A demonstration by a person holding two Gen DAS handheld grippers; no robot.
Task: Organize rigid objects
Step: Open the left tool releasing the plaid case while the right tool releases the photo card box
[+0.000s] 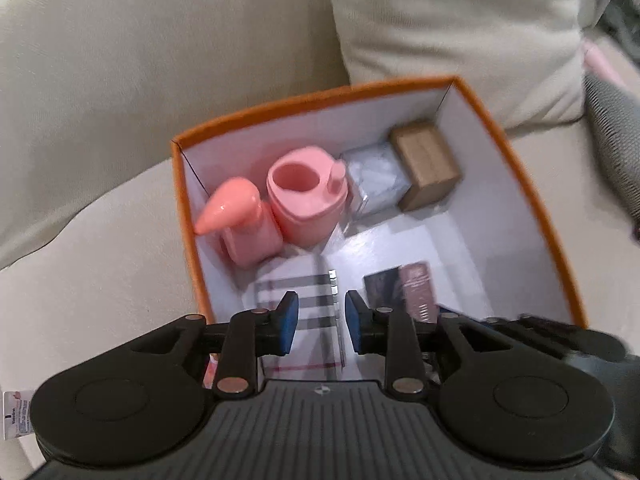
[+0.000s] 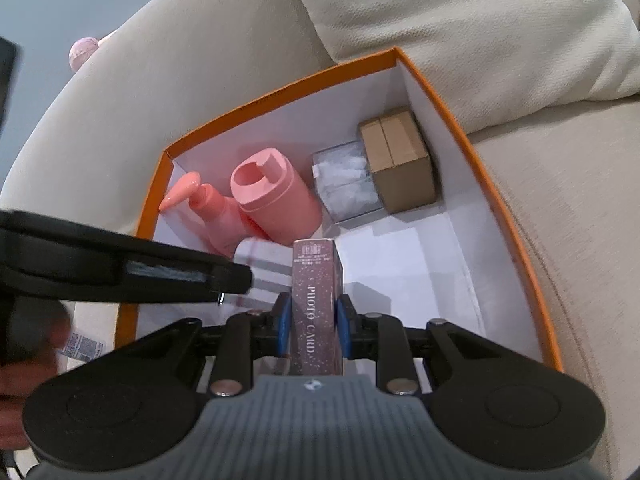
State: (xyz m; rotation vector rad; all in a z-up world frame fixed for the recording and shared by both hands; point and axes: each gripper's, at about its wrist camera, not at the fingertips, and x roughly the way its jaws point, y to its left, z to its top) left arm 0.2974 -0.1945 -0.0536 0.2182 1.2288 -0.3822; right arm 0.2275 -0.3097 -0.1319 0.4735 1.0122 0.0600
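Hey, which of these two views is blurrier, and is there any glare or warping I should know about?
Left wrist view: softer overall, the brown carton and orange box rim smeared; a highlight on the pink pump bottle. Right wrist view: sharper, the photo card box lettering readable; fisheye bends the rim, dark corners.

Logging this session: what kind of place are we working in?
Most likely a home living room. The orange box being filled sits on a beige sofa seat, with a cream cushion behind it, and it holds household items such as a pink pump bottle.
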